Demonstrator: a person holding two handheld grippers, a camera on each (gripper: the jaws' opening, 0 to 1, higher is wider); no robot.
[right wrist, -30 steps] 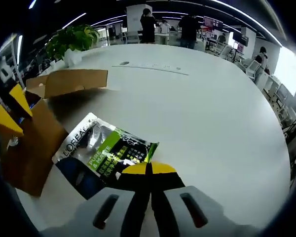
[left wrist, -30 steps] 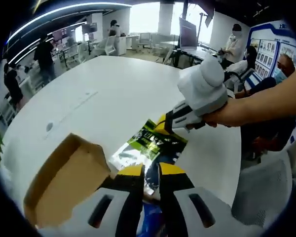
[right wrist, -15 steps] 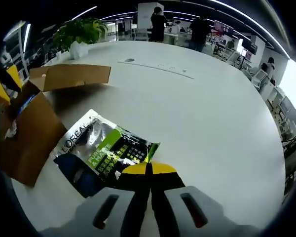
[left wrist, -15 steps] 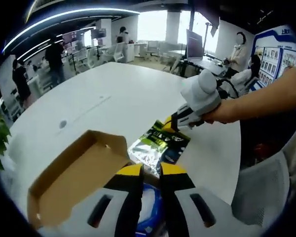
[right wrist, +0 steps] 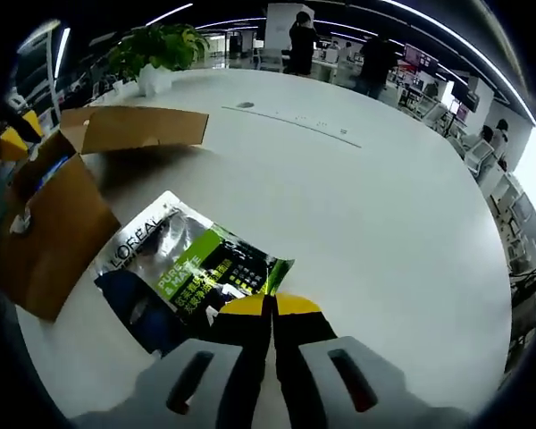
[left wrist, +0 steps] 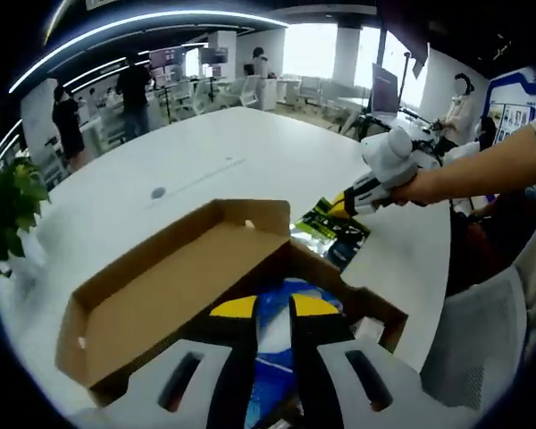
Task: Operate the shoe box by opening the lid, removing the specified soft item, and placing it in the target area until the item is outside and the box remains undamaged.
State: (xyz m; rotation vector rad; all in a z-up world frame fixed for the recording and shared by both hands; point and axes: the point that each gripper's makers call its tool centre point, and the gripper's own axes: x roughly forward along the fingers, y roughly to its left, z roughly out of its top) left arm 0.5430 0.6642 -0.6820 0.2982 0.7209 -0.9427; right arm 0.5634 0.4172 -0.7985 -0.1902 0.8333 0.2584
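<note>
The brown cardboard shoe box (left wrist: 205, 286) stands open on the white table (left wrist: 179, 179), its lid folded out flat to the left. Something blue (left wrist: 275, 308) lies inside it. My left gripper (left wrist: 273, 308) hovers over the box with a narrow gap between its yellow tips and nothing held. A silver, green and black pouch (right wrist: 192, 273) lies on the table just outside the box (right wrist: 45, 223). My right gripper (right wrist: 271, 306) is shut on the pouch's corner. In the left gripper view, the right gripper (left wrist: 339, 207) holds the pouch (left wrist: 335, 234) past the box's far corner.
A person's arm (left wrist: 482, 174) carries the right gripper in from the right. A potted plant (right wrist: 156, 54) stands at the table's far edge, behind the box's lid (right wrist: 134, 128). People and office chairs stand beyond the table. Bare tabletop (right wrist: 366, 206) stretches right of the pouch.
The left gripper has drawn back from the pouch and now sits over the open box. The right gripper keeps hold of the pouch, which stays on the table beside the box.
</note>
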